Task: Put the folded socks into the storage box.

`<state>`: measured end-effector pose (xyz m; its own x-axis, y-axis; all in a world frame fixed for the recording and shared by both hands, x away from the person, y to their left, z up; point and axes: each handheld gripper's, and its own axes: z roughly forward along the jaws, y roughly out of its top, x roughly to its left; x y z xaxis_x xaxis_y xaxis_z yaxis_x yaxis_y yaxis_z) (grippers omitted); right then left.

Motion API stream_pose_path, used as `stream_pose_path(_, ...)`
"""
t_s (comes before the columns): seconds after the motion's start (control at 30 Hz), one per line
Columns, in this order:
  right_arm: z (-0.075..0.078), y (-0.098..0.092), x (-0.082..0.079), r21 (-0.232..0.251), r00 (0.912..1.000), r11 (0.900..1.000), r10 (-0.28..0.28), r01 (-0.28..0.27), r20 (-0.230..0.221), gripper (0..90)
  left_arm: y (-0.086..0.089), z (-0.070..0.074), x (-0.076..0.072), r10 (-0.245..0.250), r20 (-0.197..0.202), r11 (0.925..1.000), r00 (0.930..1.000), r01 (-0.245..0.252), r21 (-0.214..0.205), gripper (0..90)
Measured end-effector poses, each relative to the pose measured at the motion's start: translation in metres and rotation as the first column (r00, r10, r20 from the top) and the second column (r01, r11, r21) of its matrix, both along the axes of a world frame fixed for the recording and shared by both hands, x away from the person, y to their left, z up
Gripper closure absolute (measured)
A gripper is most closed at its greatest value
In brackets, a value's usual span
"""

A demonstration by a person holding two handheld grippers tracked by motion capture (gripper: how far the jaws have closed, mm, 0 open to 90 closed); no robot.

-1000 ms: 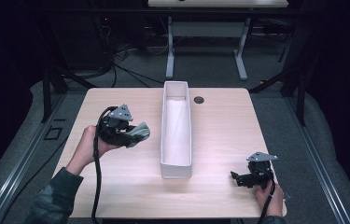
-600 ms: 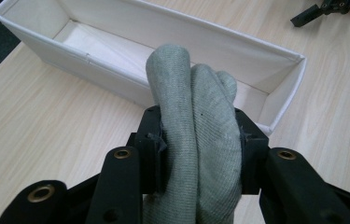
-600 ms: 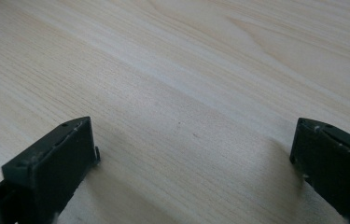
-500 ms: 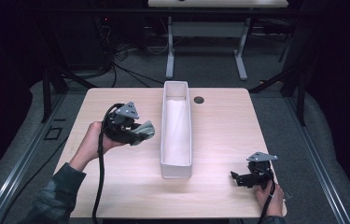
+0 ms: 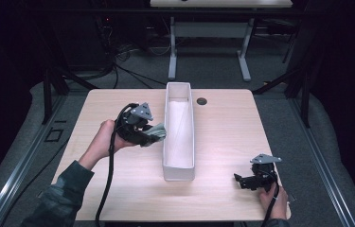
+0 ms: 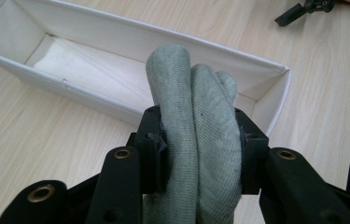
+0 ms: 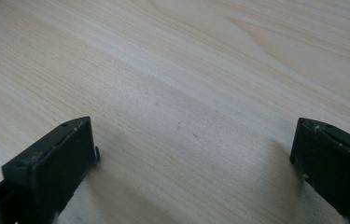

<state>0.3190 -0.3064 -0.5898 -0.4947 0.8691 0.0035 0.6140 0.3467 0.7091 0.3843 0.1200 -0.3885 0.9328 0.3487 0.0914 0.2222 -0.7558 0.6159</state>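
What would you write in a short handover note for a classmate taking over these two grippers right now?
Left gripper: shut on the rolled grey cloth, held beside the long white box, just off its left wall, about midway along it.
Right gripper: open, holding nothing, low over the table near its front right corner.
Done: cloth picked up and brought next to the box.
Left: likely carry the cloth over the rim, lower it into the box, which looks bare inside, and release.

High view overlooks table (image 5: pixel 222 142), left gripper view close on bin (image 6: pixel 116 42), shared with high view
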Motion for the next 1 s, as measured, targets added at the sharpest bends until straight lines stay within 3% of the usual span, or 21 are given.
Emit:
stream_pose_path(0.43, 0.0, 0.0, 0.0, -0.001, 1.0, 1.0, 0.0, 0.0, 0.0, 0.0, -0.022, -0.007, 0.001, -0.053, -0.014, 0.9985, 0.9985, 0.054, 0.013, 62.3)
stream_pose_path(1.0, 0.0, 0.0, 0.0, 0.0, 1.0, 1.0, 0.0, 0.0, 0.0, 0.0, -0.051, -0.025, 0.002, -0.133, -0.053, 0.9907, 0.9897, 0.134, 0.02, 62.1)
